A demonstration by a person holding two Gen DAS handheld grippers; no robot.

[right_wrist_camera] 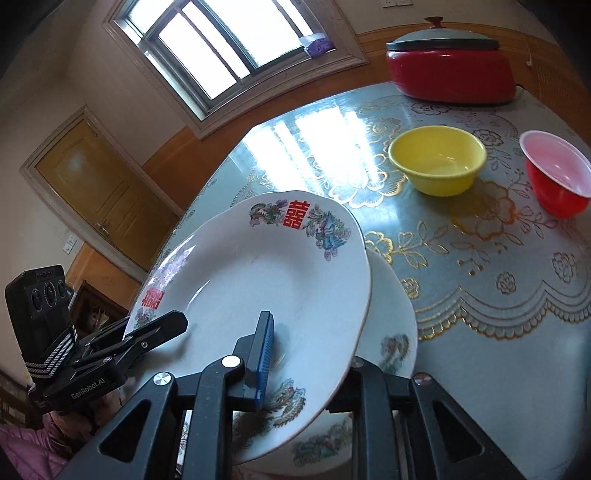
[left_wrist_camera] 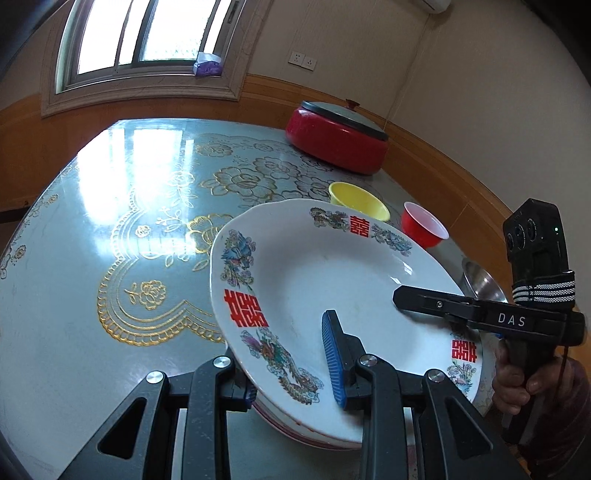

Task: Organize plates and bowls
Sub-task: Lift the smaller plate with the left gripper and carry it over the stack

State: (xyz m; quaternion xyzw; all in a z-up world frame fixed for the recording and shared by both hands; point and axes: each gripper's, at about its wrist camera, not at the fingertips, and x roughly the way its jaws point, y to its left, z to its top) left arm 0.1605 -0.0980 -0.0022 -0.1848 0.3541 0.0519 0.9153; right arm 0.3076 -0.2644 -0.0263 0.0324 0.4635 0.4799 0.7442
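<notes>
Both hand-held grippers, left [left_wrist_camera: 291, 373] and right [right_wrist_camera: 306, 354], clamped on white plate [left_wrist_camera: 314, 280], glossy floral tablecloth [left_wrist_camera: 110, 229], bright window [left_wrist_camera: 147, 33], wood wainscot [left_wrist_camera: 22, 140]

I see the counter [right_wrist_camera: 480, 266] under a glossy blue-grey floral cover. Sitting on it: red lidded pot [right_wrist_camera: 448, 70] at the far edge, yellow bowl [right_wrist_camera: 437, 160], red bowl [right_wrist_camera: 557, 173] beside it, steel bowl [left_wrist_camera: 484, 284], plate stack [right_wrist_camera: 395, 317] near me.

plate [right_wrist_camera: 258, 280] above second plate [right_wrist_camera: 391, 317] | bowl [right_wrist_camera: 437, 160] left of cup [right_wrist_camera: 557, 173]; pot [right_wrist_camera: 448, 70] behind
</notes>
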